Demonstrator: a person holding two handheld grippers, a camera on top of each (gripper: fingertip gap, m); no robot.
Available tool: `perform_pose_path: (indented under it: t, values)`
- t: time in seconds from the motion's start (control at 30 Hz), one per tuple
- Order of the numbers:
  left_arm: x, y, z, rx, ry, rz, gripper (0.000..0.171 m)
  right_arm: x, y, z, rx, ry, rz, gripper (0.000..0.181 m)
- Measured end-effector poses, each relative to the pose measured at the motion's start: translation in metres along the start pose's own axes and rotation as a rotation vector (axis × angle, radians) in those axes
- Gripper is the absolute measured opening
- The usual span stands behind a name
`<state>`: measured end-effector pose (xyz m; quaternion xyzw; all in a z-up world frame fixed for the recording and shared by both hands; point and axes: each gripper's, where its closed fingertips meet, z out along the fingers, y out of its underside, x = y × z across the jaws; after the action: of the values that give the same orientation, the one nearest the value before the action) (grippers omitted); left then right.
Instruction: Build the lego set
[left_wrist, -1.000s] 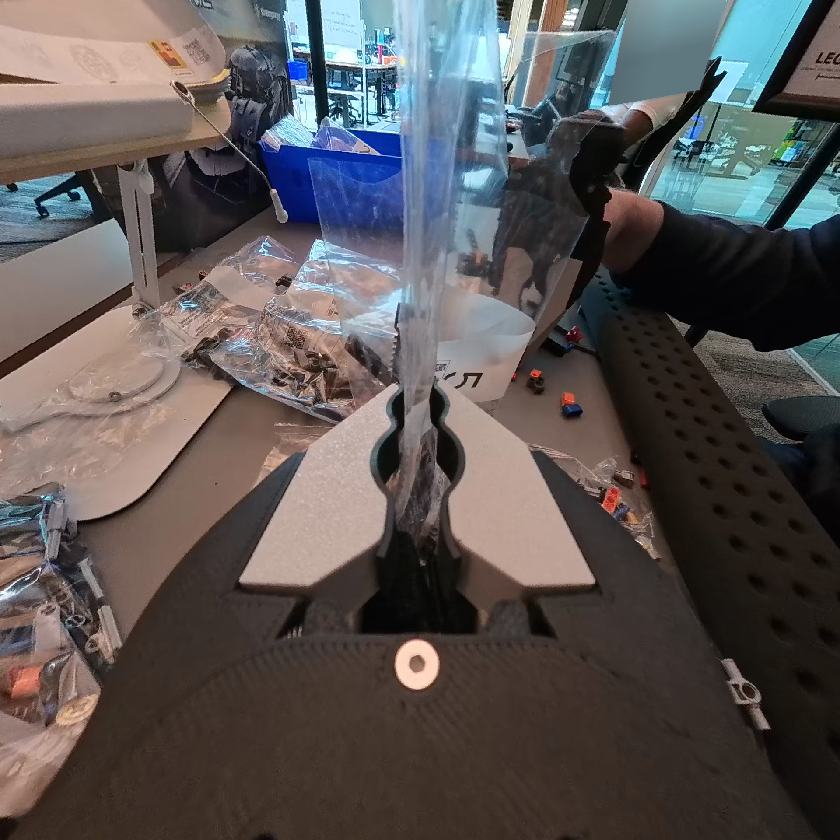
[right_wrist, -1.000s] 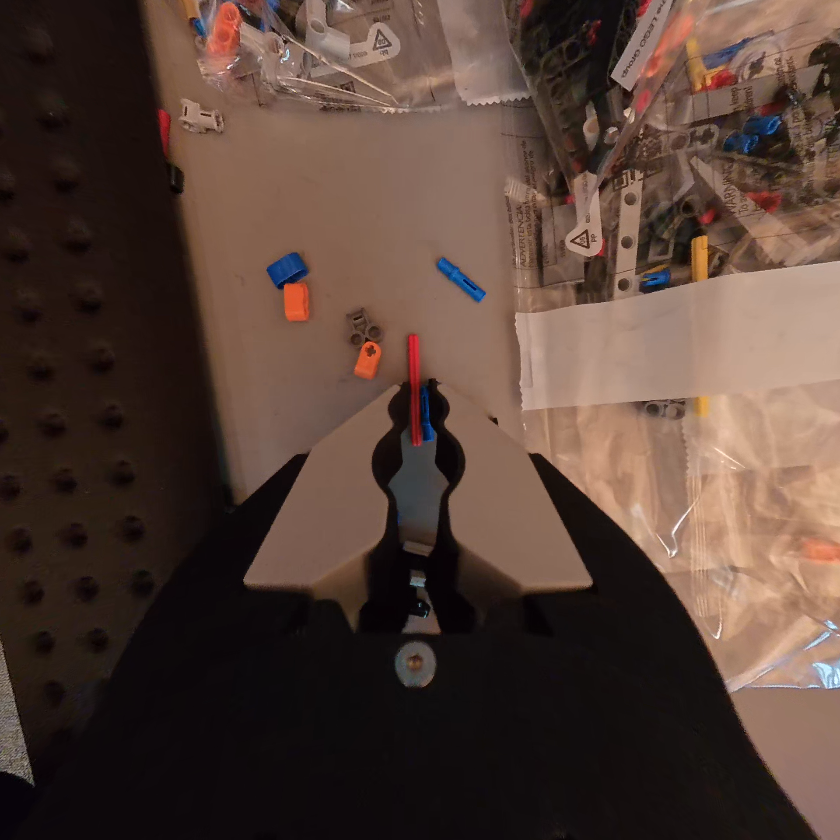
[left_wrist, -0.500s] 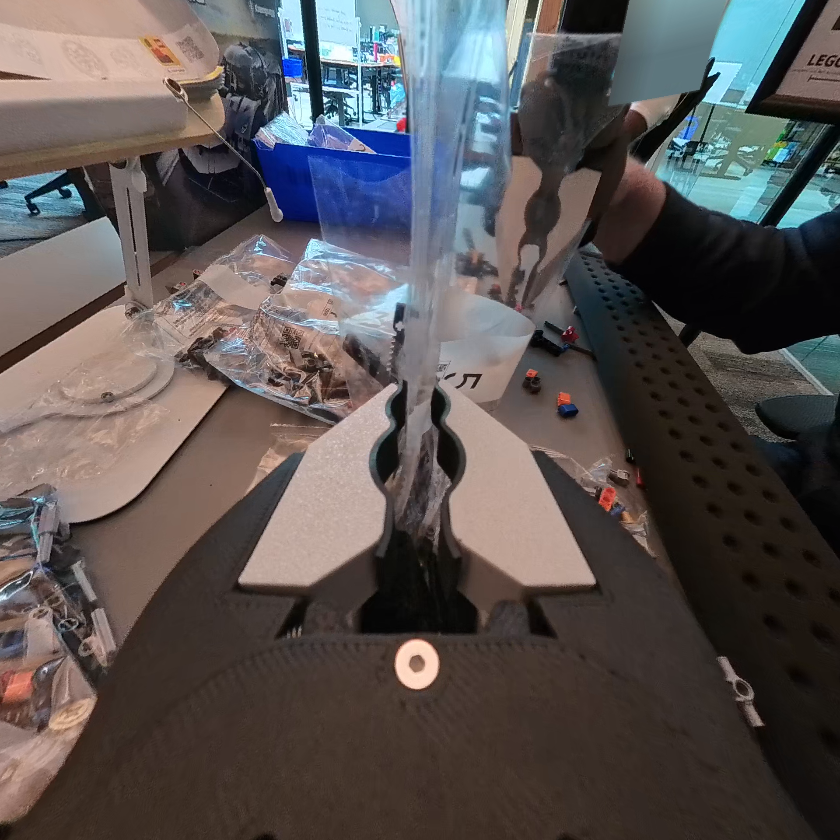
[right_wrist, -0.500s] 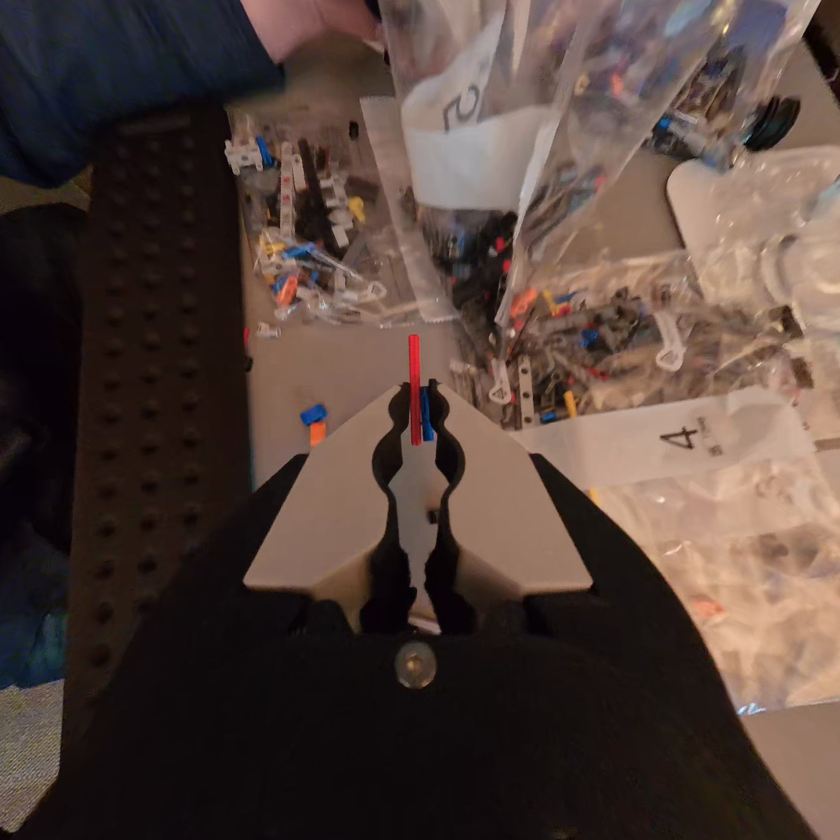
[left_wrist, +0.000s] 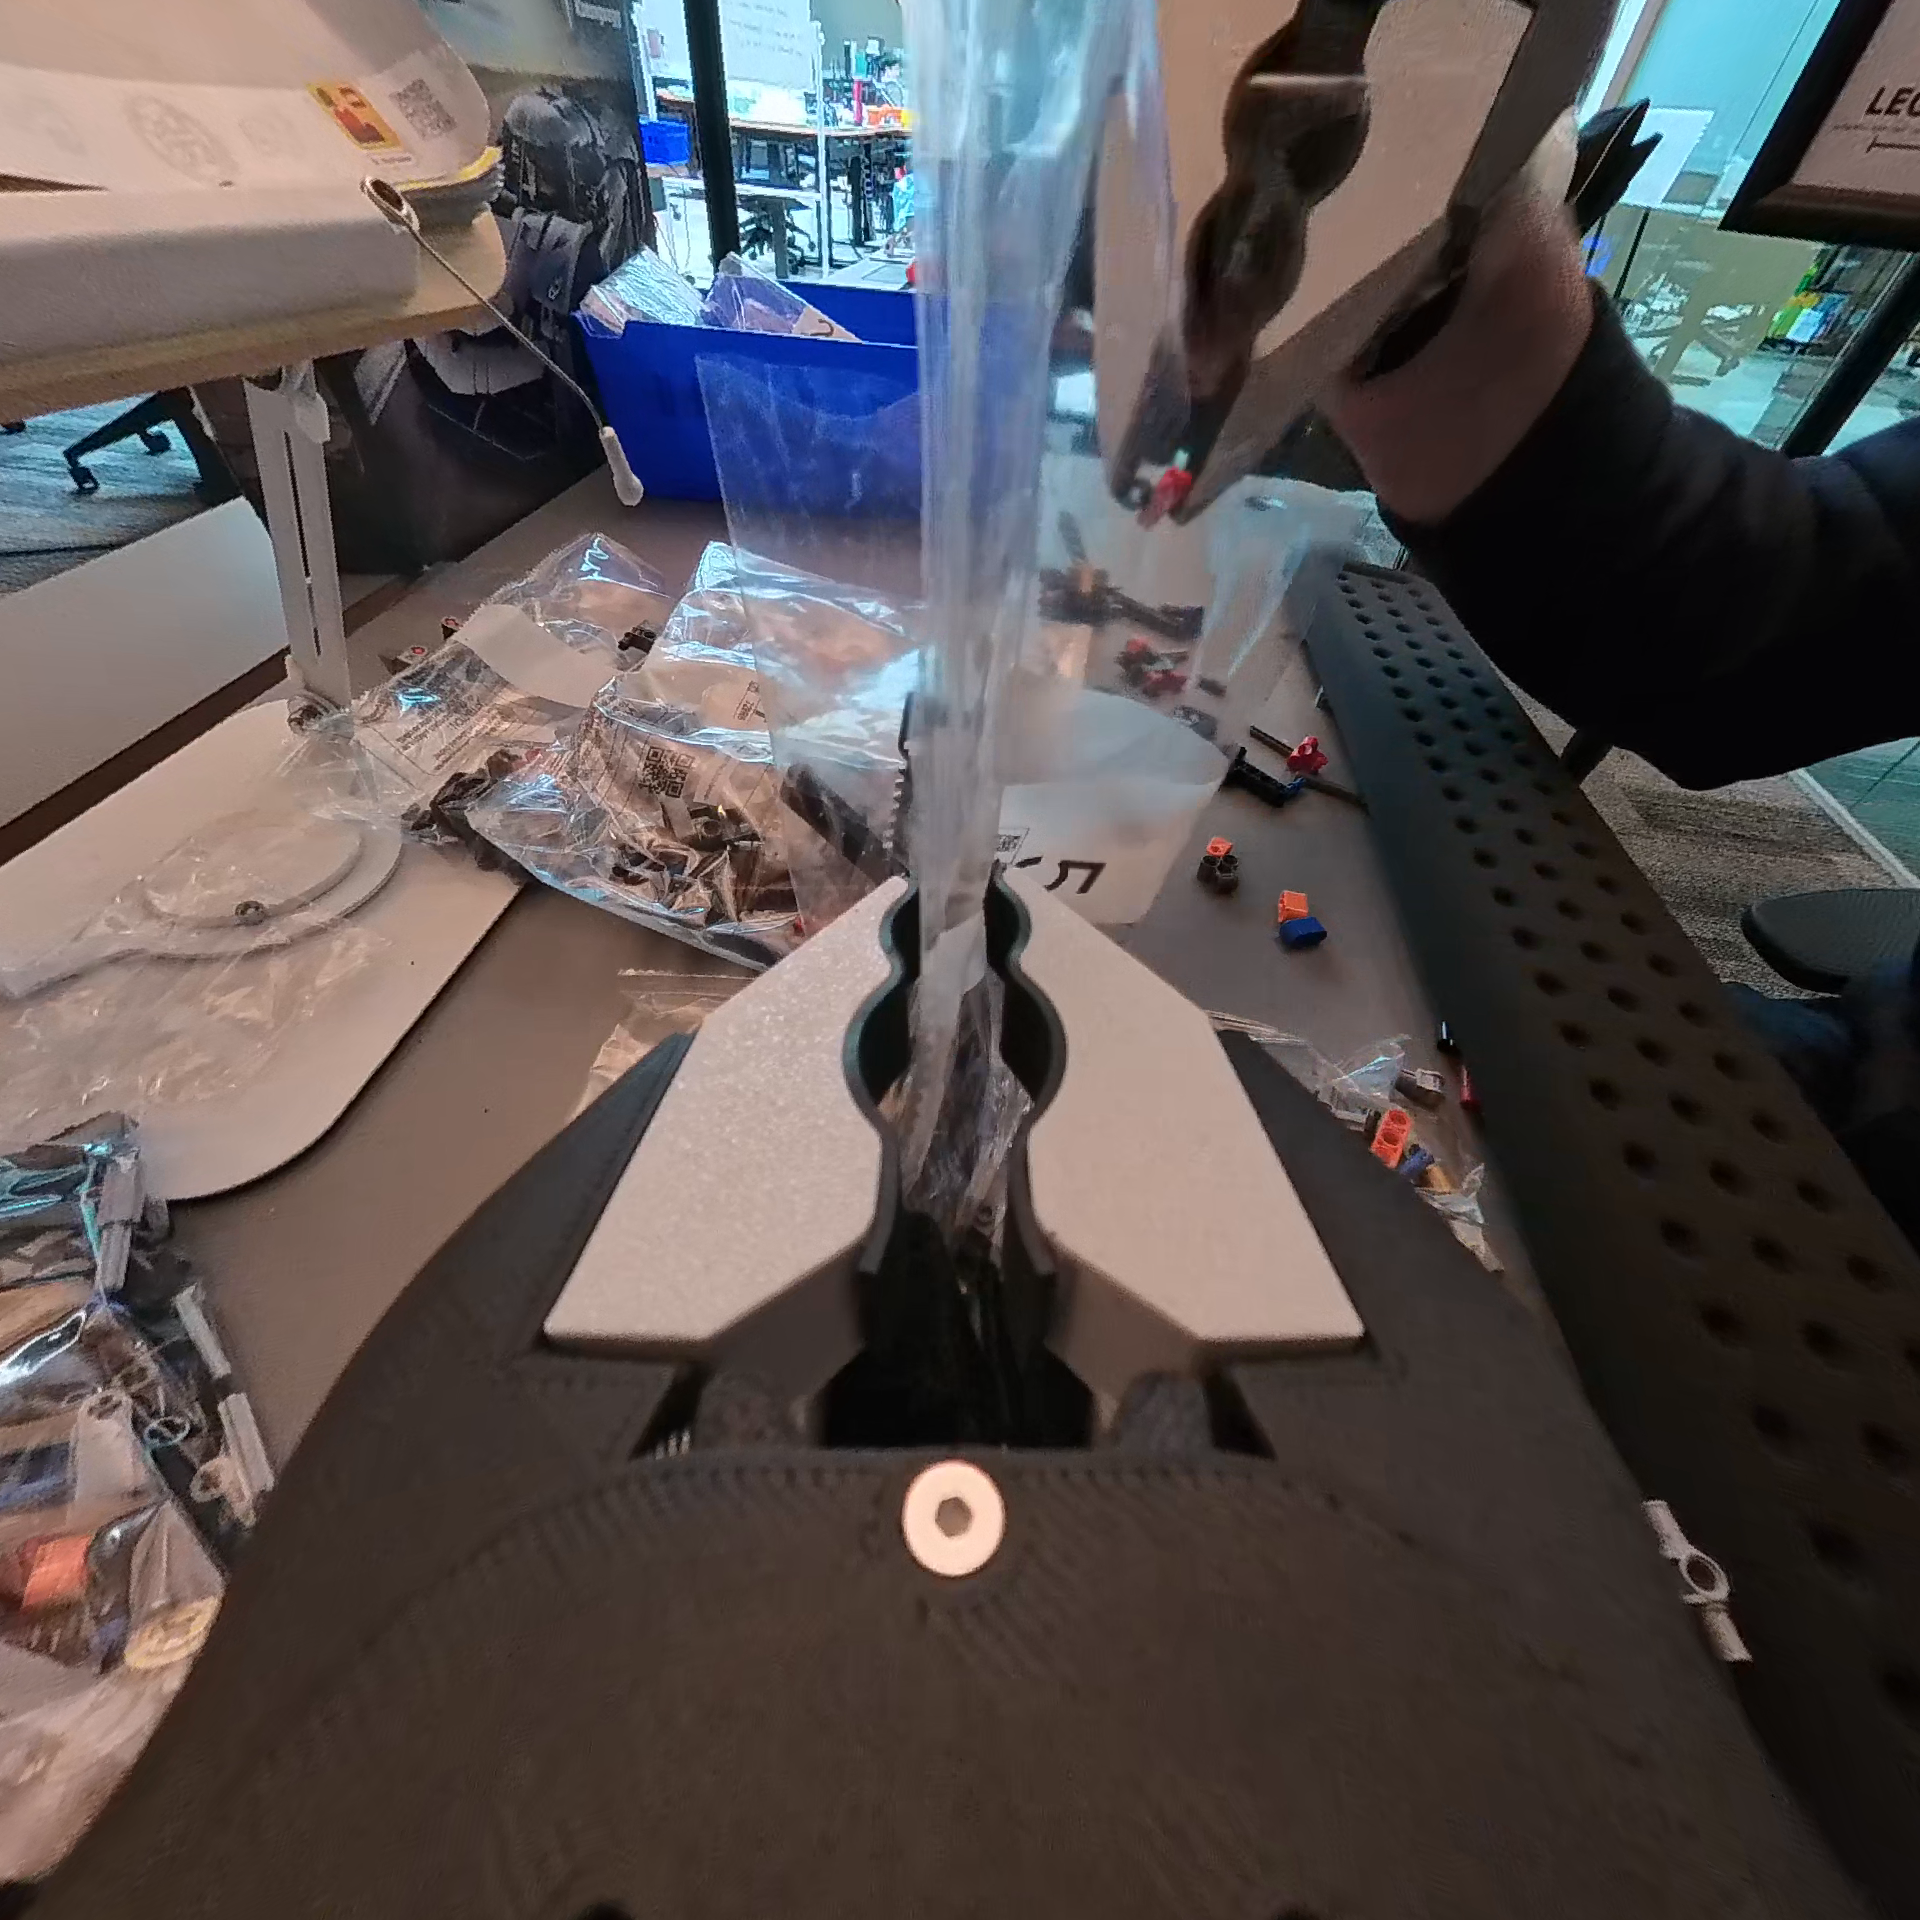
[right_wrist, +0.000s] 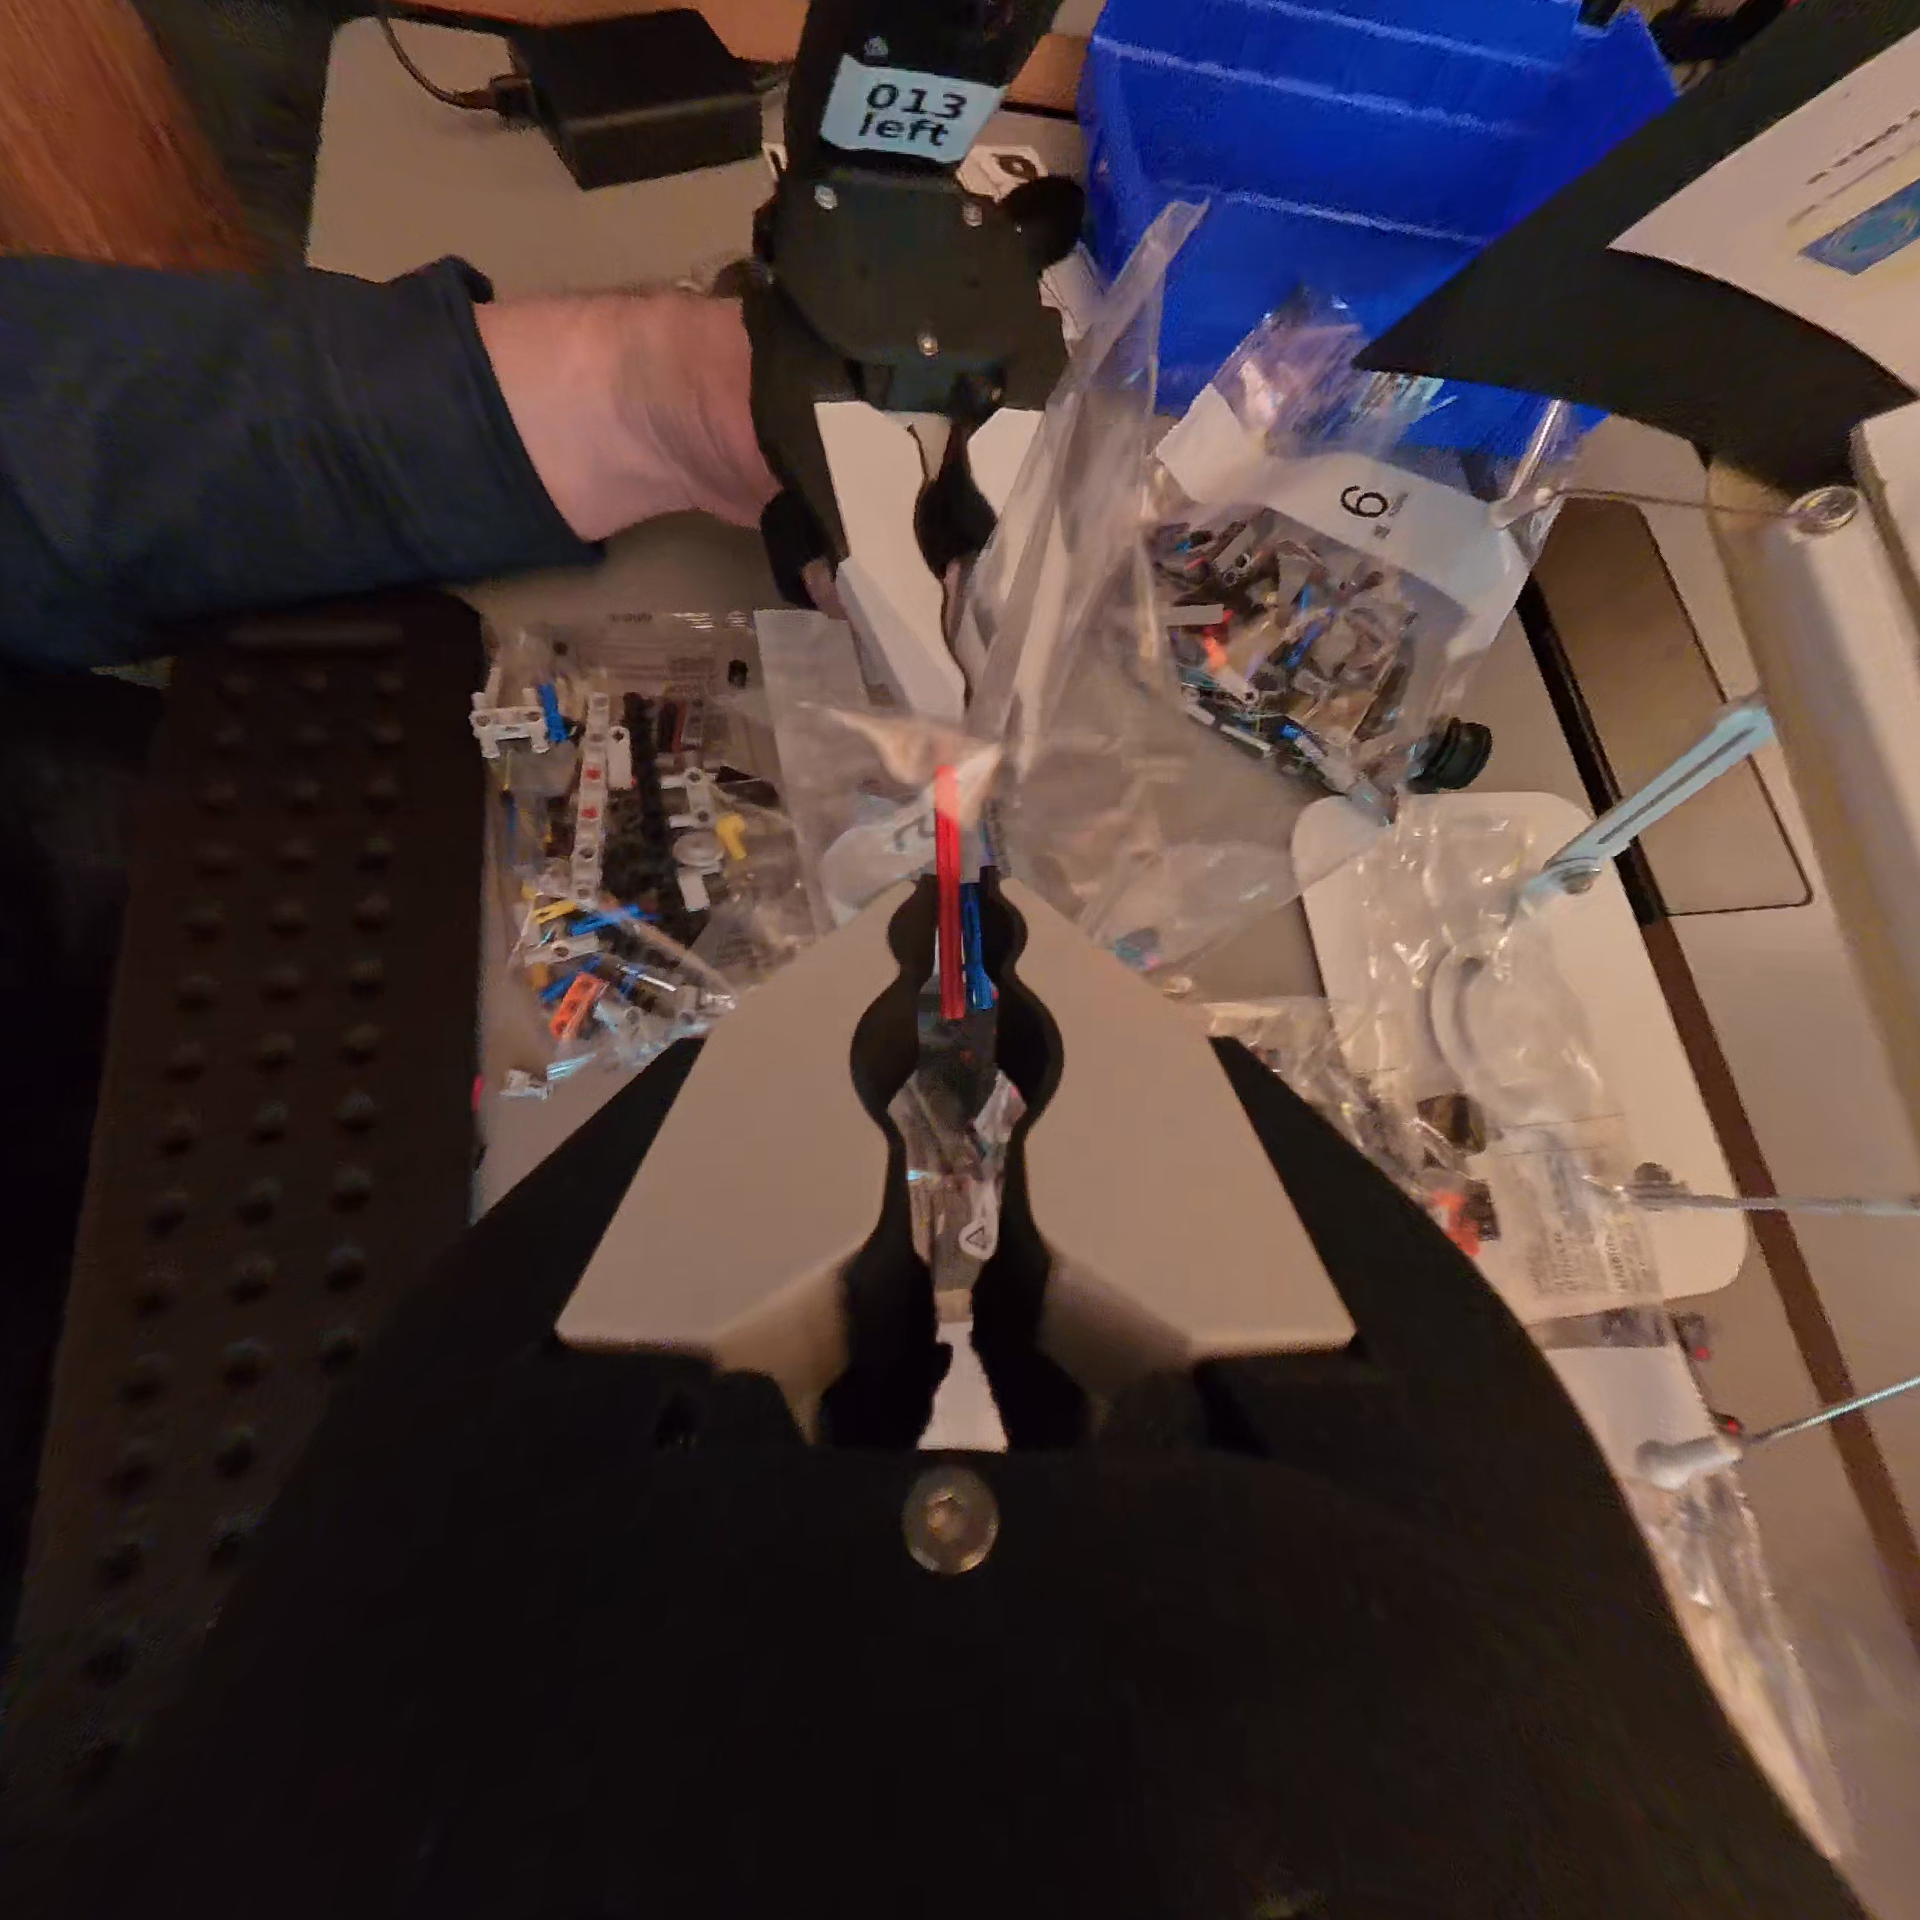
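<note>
Between my left gripper's (left_wrist: 951, 904) grey fingers, I pinch a clear crinkly plastic bag (left_wrist: 987, 436) upright. My right gripper (right_wrist: 961, 894), clamped on a thin red axle rod (right_wrist: 948, 894) and a blue pin (right_wrist: 971, 940), has risen from the table to the bag's mouth a second on. I judge I'm returning them. Sealed glossy parts bags (left_wrist: 665, 769) and small loose bricks (left_wrist: 1294, 914) lie below.

Clear plastic bag (left_wrist: 997, 436): top cut off by upper edge, left wrist view. Right gripper (left_wrist: 1169, 499): body beyond frame top, fingertips blurred; red piece (left_wrist: 1174, 486) there too small to identify. Blue bin (right_wrist: 1340, 177): cropped at top, right wrist view. Bagged parts (right_wrist: 1278, 634): blurred, individual shapes indistinct.
</note>
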<state>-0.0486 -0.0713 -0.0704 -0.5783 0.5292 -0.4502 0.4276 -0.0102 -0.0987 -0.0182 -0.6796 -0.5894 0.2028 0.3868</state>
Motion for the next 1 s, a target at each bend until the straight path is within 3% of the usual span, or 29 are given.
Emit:
perform_pose_path:
  t: [0.3,0.63,1.0]
  values:
    - [0.002,0.001,0.002,-0.010,0.008,0.003,0.011,0.004,-0.016,0.025,-0.090,0.048,-0.091,0.005]
    - [0.000,0.001,0.002,-0.006,0.000,0.000,0.013,0.029,-0.006,0.029,-0.173,0.151,-0.047,0.005]
    - [-0.002,0.000,0.000,0.002,-0.009,-0.007,0.013,0.027,-0.046,0.034,0.063,0.041,0.098,0.005]
